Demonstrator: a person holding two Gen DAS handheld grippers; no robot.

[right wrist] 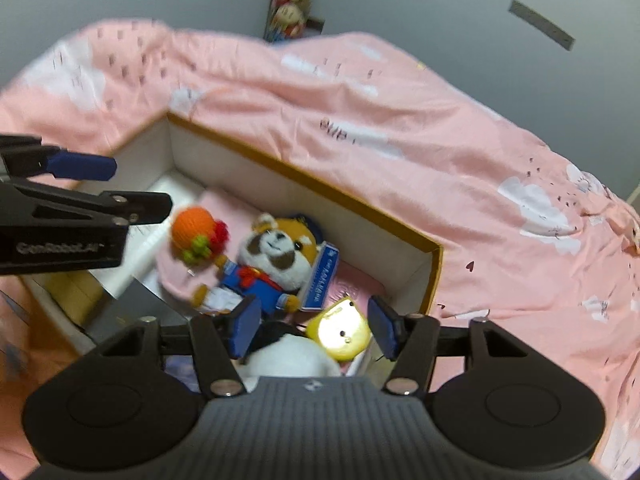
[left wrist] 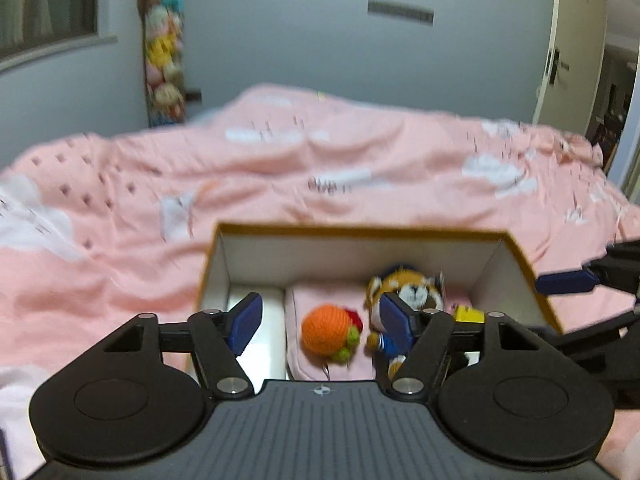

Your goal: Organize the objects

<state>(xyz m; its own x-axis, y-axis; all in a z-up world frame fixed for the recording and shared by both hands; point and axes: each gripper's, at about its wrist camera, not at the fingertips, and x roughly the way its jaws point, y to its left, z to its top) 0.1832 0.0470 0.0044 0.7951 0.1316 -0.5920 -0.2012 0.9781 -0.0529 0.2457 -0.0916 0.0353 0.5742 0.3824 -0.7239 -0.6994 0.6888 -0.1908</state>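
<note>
Open cardboard box (right wrist: 434,268) sits on a pink bedspread (right wrist: 400,128); everything below is placed against that box.

Left gripper (left wrist: 320,318): jaws spread wide, nothing between the blue pads. It hangs over the near end of the box, above the contents and touching none of them.

Right gripper (right wrist: 314,326): jaws apart, gripping nothing. It hovers over the near right corner of the box, above a small yellow toy (right wrist: 342,330) and a white plush shape (right wrist: 292,356) (only partly seen under the gripper body, identity unclear). No pad meets either.

Inside the box:
- Orange crocheted ball (right wrist: 192,228) with green and red bits, lying on pink cloth toward the left side.
- Plush animal in a blue outfit (right wrist: 276,256), on its back near the middle, just right of the ball and touching it at one paw.
- Blue tag (right wrist: 322,280) beside the plush, toward the right wall.
- White insert (left wrist: 260,344) along the left wall.

Behind the box, against the grey wall, a hanging column of soft toys (left wrist: 164,44) (blurred).
</note>
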